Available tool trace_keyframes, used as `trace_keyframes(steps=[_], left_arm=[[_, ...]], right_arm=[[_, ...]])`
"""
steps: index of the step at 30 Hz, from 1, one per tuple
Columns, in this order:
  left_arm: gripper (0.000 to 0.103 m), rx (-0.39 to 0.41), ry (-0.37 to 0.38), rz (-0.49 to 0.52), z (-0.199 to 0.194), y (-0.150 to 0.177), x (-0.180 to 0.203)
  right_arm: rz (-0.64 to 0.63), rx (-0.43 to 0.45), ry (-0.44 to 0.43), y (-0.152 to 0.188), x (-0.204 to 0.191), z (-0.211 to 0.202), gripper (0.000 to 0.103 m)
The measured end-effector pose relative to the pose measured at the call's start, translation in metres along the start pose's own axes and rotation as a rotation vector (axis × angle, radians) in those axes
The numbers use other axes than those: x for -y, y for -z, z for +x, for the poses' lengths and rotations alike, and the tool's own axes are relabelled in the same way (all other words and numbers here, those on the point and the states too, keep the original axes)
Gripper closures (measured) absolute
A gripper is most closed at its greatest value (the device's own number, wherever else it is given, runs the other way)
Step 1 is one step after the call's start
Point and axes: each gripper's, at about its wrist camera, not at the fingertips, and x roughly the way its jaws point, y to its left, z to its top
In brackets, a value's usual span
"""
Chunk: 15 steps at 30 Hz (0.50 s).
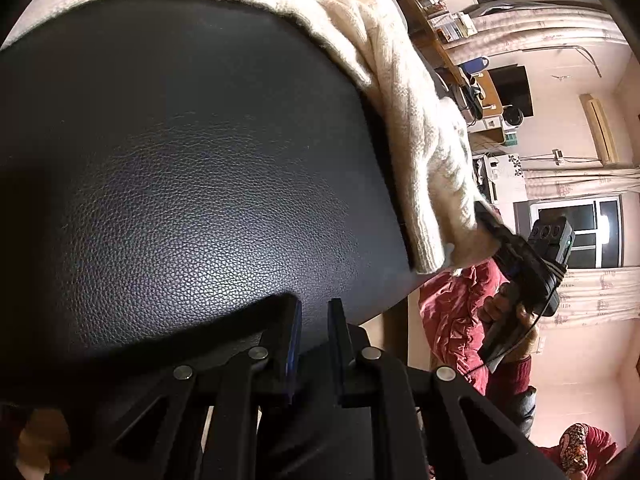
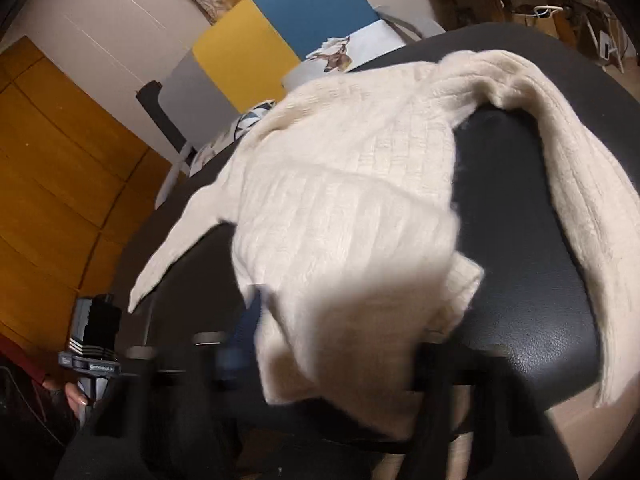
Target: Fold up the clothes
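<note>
- sweater point(image 2: 344, 184): cream ribbed knit, spread on the black leather-grain table point(image 1: 192, 184); its lower part is lifted and turned up toward the right wrist camera
- one sleeve point(image 2: 568, 184) trails along the right side of the table and its cuff hangs past the near edge; the other sleeve point(image 2: 176, 248) points toward the left edge
- handling, as a judgement: soft, limp and thick; it drapes and sags wherever it is unsupported, and the fuzzy knit likely drags on the leather grain instead of sliding
- hold points, as a judgement: the ribbed hem and cuffs are the firmest edges; a pinch in mid-panel would only gather loose fabric
- right gripper point(image 1: 486, 220): seen from the left wrist camera, its fingers run into a raised fold of the knit at the table edge and appear closed on it; the tips are buried in fabric
- left gripper point(image 1: 314, 332): fingers stand close together with a narrow gap, nothing between them, low over bare table
- hidden or unclear: the lifted fabric is motion-blurred and covers the right gripper's own fingers in the right wrist view; the neckline and any layers underneath cannot be made out; the far part of the sweater is cut off in the left wrist view
</note>
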Motion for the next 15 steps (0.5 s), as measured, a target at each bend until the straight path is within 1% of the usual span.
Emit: trace_keyframes(steps=[4, 7, 9, 12, 15], left_arm=[[0.092, 0.01, 0.009, -0.003, -0.002, -0.002, -0.002], [0.092, 0.02, 0.019, 0.01, -0.002, -0.01, 0.0], [0.092, 0.027, 0.036, 0.02, -0.002, -0.019, 0.007], [0.092, 0.039, 0.055, 0.044, 0.002, -0.032, 0.022], [0.092, 0.051, 0.075, 0.067, 0.006, -0.046, 0.037]], right_arm=[[-0.048, -0.001, 0.085, -0.005, -0.014, -0.007, 0.096], [-0.084, 0.001, 0.147, -0.01, -0.025, -0.013, 0.096], [-0.122, 0.036, 0.17, -0.026, -0.039, -0.031, 0.096], [-0.183, 0.116, 0.265, -0.06, -0.052, -0.061, 0.096], [-0.194, 0.168, 0.417, -0.1, -0.044, -0.078, 0.096]])
